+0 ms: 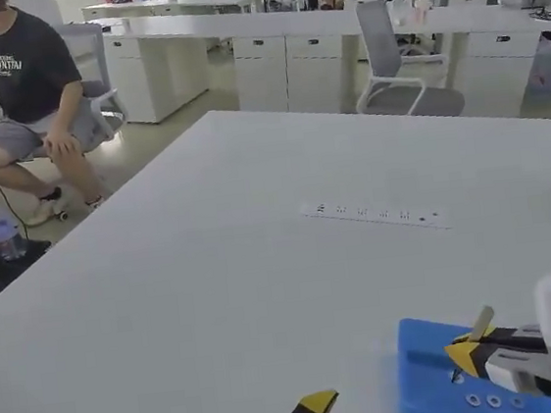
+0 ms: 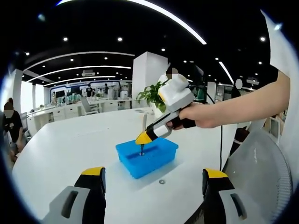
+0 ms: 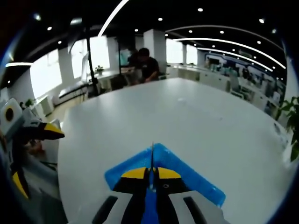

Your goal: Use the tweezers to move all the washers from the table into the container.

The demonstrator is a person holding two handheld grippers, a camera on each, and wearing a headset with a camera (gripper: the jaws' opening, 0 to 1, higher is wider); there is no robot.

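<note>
A blue container (image 2: 147, 156) stands on the white table (image 1: 213, 272). My right gripper (image 2: 145, 136) is shut on a pair of metal tweezers (image 3: 152, 161), whose tips point down into the container. Several washers (image 1: 493, 401) lie inside the container near its front. One washer (image 2: 161, 181) lies on the table just in front of the container, between my left gripper's jaws. My left gripper (image 2: 154, 186) is open wide with nothing in it, a short way from the container. In the head view a yellow jaw tip (image 1: 316, 407) of it pokes in at the bottom edge.
A white power strip (image 1: 375, 214) lies further back on the table. A person (image 1: 21, 85) sits on a chair beyond the table's left edge. An office chair (image 1: 394, 66) and desks stand behind. A potted plant (image 2: 152, 95) is behind the container.
</note>
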